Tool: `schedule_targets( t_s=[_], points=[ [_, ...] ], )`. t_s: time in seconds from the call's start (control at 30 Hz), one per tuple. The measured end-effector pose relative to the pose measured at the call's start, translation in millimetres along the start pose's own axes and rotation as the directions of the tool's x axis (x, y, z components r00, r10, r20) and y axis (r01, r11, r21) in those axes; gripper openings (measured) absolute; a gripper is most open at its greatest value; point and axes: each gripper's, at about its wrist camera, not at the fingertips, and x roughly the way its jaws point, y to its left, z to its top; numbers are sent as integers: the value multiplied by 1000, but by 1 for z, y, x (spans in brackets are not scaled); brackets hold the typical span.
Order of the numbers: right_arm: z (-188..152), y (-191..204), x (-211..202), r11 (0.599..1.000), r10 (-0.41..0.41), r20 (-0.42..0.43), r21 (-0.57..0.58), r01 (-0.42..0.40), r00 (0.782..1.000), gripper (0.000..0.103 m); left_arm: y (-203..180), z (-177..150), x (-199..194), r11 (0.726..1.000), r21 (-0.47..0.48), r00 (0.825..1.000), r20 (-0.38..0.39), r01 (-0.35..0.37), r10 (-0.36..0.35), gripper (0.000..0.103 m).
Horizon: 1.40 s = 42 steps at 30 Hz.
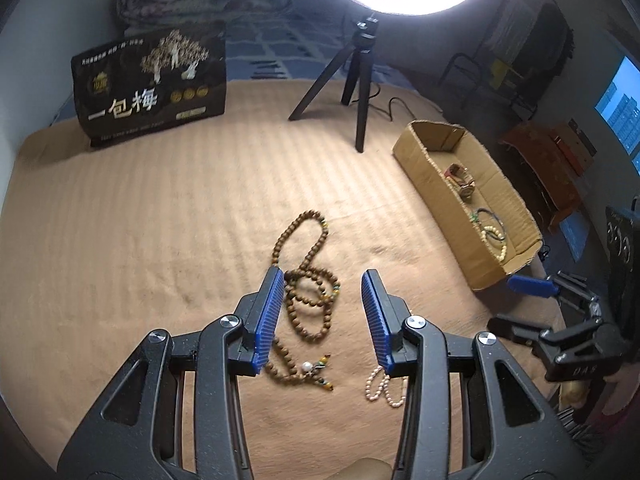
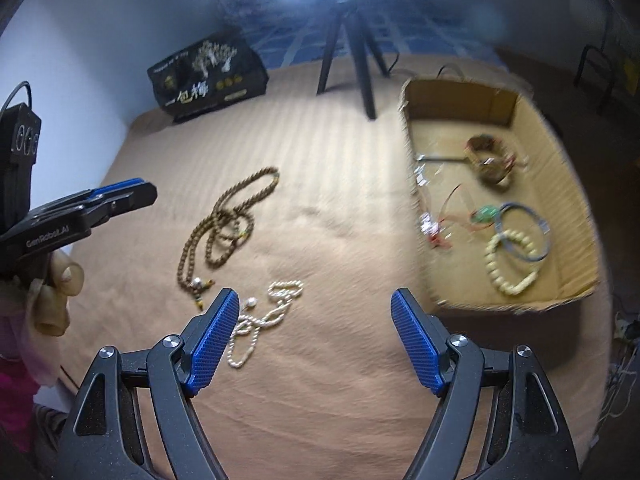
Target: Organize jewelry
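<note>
A long brown wooden bead necklace (image 1: 308,280) lies coiled on the tan blanket. My left gripper (image 1: 323,276) hovers over it, open, with the coil showing between the blue fingers and nothing gripped. A white pearl necklace (image 1: 380,390) lies just to its right, partly behind the right finger. In the right wrist view, my right gripper (image 2: 314,294) stands wide open and empty above the blanket. The pearl necklace (image 2: 264,320) sits by its left finger and the brown beads (image 2: 224,220) lie further left. The left gripper's fingers (image 2: 120,190) show at the left edge.
An open cardboard box (image 2: 456,100) on the right holds a cream bead bracelet (image 2: 512,268), a grey bangle (image 2: 528,232) and other pieces. A ring light's tripod (image 1: 356,80) and a black printed bag (image 1: 150,84) stand at the back. A hand (image 2: 56,292) holds the left tool.
</note>
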Motion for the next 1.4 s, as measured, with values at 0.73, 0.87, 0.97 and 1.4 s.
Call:
schedule_targets(
  t_s=[0.73, 0.87, 0.97, 1.4],
  points=[
    [-11, 7, 73, 987, 61, -178, 158, -33, 982, 39, 22, -3, 58, 995, -96, 993, -114, 34, -44, 59],
    [-9, 8, 76, 988, 55, -182, 154, -27, 982, 39, 22, 2, 74, 996, -83, 991, -135, -5, -6, 60],
    [-7, 11, 77, 990, 43, -184, 136, -18, 982, 39, 25, 1, 87, 997, -69, 986, -165, -35, 23, 59],
    [-2, 17, 82, 991, 37, -195, 132, -11, 980, 39, 22, -5, 117, 994, -3, 969, -222, -110, 107, 59]
  ],
)
